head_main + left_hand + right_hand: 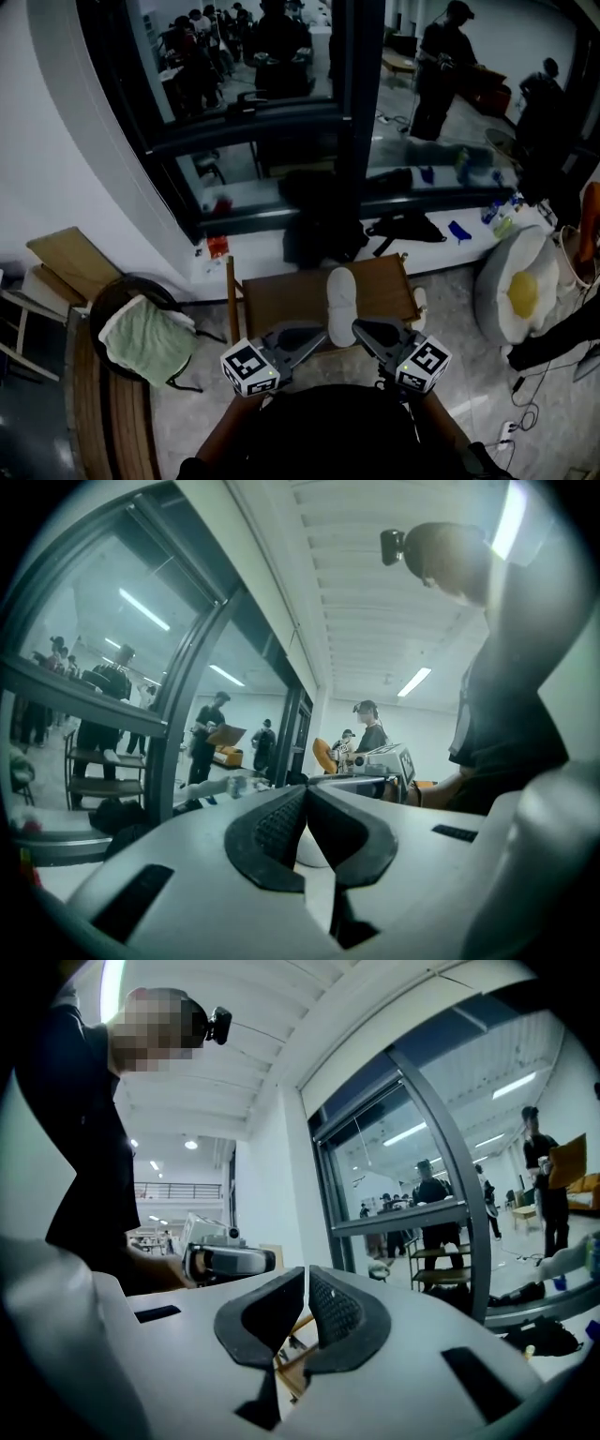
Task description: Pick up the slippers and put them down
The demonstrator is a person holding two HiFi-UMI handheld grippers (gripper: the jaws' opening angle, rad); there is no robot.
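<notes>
Left gripper view, jaws: left gripper (306, 794), black ribbed jaws pressed together at the tips, no gap there.
Left gripper view, contents: rounded white fabric slipper (314, 851) showing through the hollow under the closed tips; impossible to tell whether an edge is pinched or merely lying beyond.
Right gripper view, jaws: right gripper (307, 1271), also pressed fully together, nothing between the pads; only pale wooden rails visible through the hollow below.
Head view, key relation: slipper lying between the two sets of tips, near end right at them, left tips at the left edge, right tips at the right edge.
Long axis: running straight away from the person, toward the window.
Nearer hand: no clear difference; both about equally close, the left perhaps touching.
Slipper's place: over the middle of the low brown wooden desk (281, 302) with raised side rails; resting or just lifted, not clear from above.
Other pale shape: small white thing (419, 302) at the desk's right rail, too small to identify.
Judgement, next move: if nothing is pinched, jaws to be spread first, then closed across the slipper's width from the side, not along the length.
Risk: soft thin fabric, likely to fold or slip from a tip-only pinch.
Surroundings: green cloth (145, 342) draped on a dark round chair at left; egg-shaped cushion (520, 291) on the floor at right.
</notes>
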